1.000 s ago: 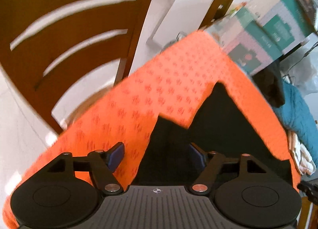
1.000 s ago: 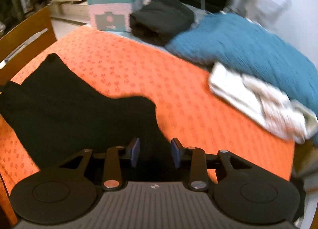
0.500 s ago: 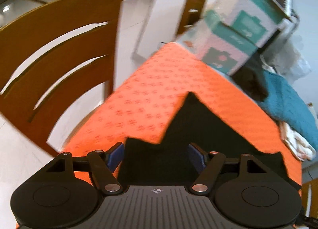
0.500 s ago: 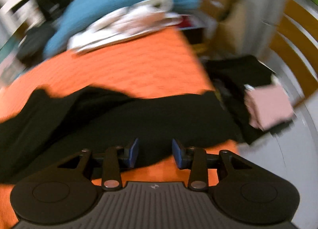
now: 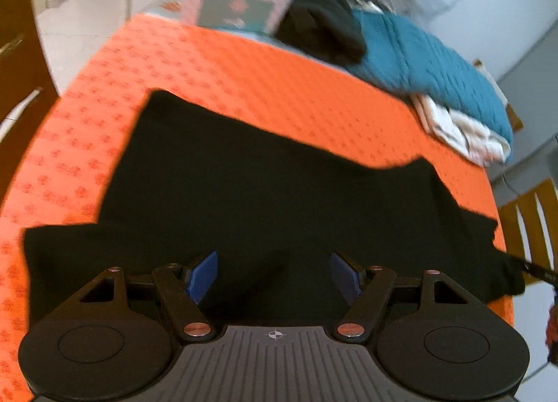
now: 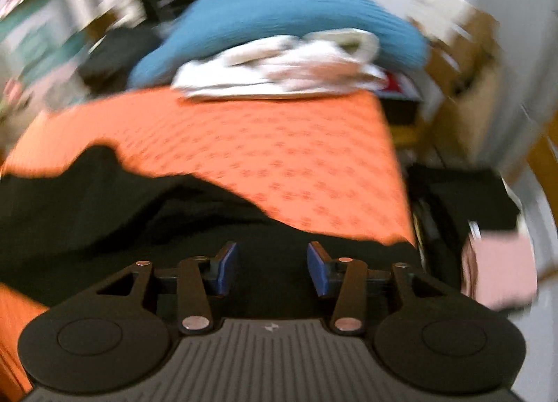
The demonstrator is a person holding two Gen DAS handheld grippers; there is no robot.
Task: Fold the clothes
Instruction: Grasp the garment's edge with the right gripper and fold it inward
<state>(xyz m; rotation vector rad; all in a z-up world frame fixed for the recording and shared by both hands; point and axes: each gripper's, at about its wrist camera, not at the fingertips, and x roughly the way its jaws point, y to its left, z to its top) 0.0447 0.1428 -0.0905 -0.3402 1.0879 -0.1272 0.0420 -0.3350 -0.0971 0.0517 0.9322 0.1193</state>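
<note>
A black garment (image 5: 265, 192) lies spread across the near side of the orange-covered desk (image 5: 244, 63). Left tongs (image 5: 273, 274) hover wide apart above it; right tongs (image 6: 272, 267) are opening, gripping nothing.

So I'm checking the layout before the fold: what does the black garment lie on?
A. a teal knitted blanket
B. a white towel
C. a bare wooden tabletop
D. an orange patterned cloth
D: the black garment is spread flat on the orange patterned cloth, while the teal knitted blanket and the white bundle sit at the far edge.
</note>
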